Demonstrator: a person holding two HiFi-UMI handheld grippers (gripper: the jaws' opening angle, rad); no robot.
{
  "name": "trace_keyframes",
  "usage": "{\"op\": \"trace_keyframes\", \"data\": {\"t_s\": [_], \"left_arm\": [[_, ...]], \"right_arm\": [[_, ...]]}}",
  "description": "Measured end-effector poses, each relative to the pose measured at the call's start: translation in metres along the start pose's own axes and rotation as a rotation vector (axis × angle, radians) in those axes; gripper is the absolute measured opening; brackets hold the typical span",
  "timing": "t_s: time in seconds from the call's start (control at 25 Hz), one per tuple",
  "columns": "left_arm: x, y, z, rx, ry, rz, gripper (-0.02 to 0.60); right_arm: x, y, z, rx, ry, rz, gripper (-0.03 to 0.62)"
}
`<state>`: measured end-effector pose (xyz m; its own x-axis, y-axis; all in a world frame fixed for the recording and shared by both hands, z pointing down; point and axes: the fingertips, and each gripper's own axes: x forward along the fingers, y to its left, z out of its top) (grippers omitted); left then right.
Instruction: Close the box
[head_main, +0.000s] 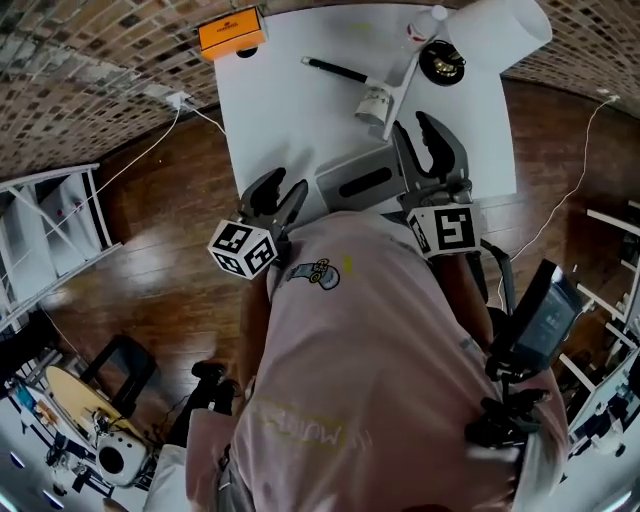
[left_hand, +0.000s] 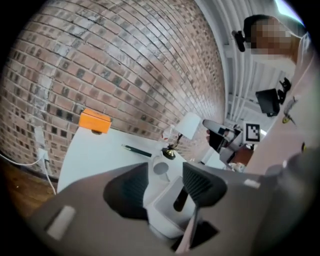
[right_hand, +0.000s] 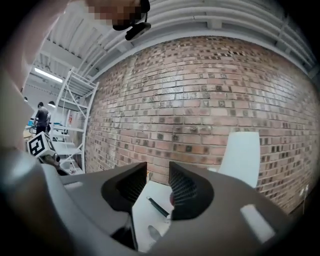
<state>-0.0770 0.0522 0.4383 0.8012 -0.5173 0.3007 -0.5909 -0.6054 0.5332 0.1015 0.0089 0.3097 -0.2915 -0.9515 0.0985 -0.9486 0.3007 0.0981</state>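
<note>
A grey box with a dark slot in its top lies at the near edge of the white table, partly hidden by the person's shirt. My left gripper hovers at the box's left end, open. In the left gripper view the box lies just beyond the left gripper, whose jaws stand apart and touch nothing. My right gripper is above the box's right end. In the right gripper view the right gripper has a narrow gap between its jaws, with only the table behind it.
An orange box sits at the table's far left corner. A black pen and a small cup lie mid-table. A white lamp stands at the far right. A brick wall lies beyond, with wooden floor, cables and shelving around.
</note>
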Motion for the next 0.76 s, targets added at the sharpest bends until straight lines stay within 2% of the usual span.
{"op": "trace_keyframes", "data": {"t_s": [0.2, 0.4, 0.76], "left_arm": [[0.015, -0.015, -0.003, -0.04, 0.023, -0.099, 0.202], [0.024, -0.026, -0.008, -0.022, 0.069, -0.145, 0.199], [0.019, -0.025, -0.027, -0.042, 0.121, -0.143, 0.195]], "right_arm": [[-0.02, -0.003, 0.003, -0.016, 0.034, -0.064, 0.141], [-0.039, -0.007, -0.011, -0.016, 0.048, -0.097, 0.141], [-0.053, -0.012, -0.026, 0.012, 0.092, -0.108, 0.141]]}}
